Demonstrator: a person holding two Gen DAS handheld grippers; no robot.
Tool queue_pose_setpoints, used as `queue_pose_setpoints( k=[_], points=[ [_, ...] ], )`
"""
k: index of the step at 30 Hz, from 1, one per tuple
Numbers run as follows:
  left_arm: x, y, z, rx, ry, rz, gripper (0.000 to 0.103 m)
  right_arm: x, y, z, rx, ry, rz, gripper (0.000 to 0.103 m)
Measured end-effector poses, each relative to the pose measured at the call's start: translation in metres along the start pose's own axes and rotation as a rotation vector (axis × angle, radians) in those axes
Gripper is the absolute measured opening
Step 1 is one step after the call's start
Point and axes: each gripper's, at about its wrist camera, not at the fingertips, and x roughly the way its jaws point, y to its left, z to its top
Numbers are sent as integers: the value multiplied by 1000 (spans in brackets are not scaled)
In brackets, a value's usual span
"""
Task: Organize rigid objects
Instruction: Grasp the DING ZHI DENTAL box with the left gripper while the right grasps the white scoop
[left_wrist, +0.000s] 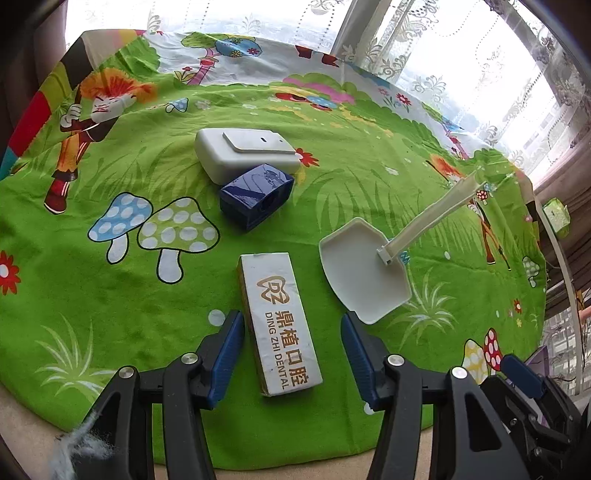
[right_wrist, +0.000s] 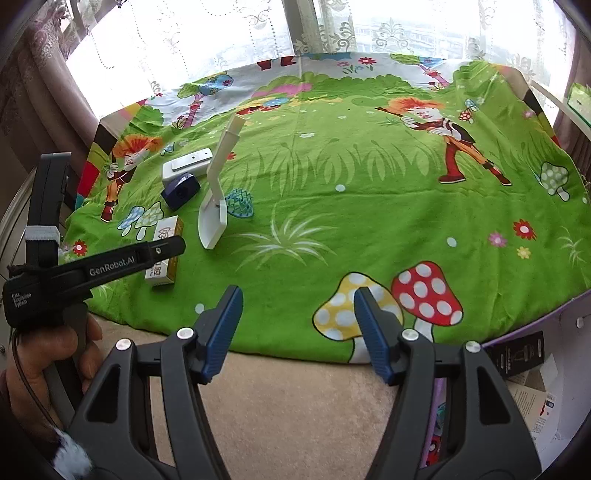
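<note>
A white dental box (left_wrist: 279, 321) with gold lettering lies on the green cartoon cloth (left_wrist: 110, 295), between the open jaws of my left gripper (left_wrist: 291, 325), untouched by the pads. Beyond it sit a dark blue box (left_wrist: 256, 201) and a white rounded case (left_wrist: 245, 153). A white plastic scoop (left_wrist: 364, 275) with a long handle lies to the right. In the right wrist view the same group sits at the left: dental box (right_wrist: 166, 236), blue box (right_wrist: 181, 190), white case (right_wrist: 186, 166), scoop (right_wrist: 214, 218). My right gripper (right_wrist: 297, 302) is open and empty over the cloth's near edge.
A teal patterned cone-shaped item (right_wrist: 240, 203) lies beside the scoop. The left gripper's body (right_wrist: 92, 269) and the hand holding it show at the left. Papers and a black packet (right_wrist: 517, 354) lie off the cloth's right corner. Curtained windows stand behind.
</note>
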Motion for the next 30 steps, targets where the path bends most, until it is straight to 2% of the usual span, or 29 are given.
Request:
queue_pose_setpoints(
  k=[3, 5, 13, 21, 30],
  points=[
    [2, -3, 1, 31, -10, 29, 48, 9, 7, 9, -14, 0, 10, 67],
    [2, -1, 1, 40, -22, 44, 36, 14, 13, 15, -24, -3, 20, 67],
    [-4, 12, -5, -7, -71, -16, 34, 40, 31, 34, -50, 7, 54, 69],
    [-8, 21, -10, -58, -114, -29, 34, 64, 47, 53, -67, 4, 92, 69],
    [-7, 25, -11, -74, -122, -52, 34, 92, 58, 65, -75, 35, 98, 69]
  ],
)
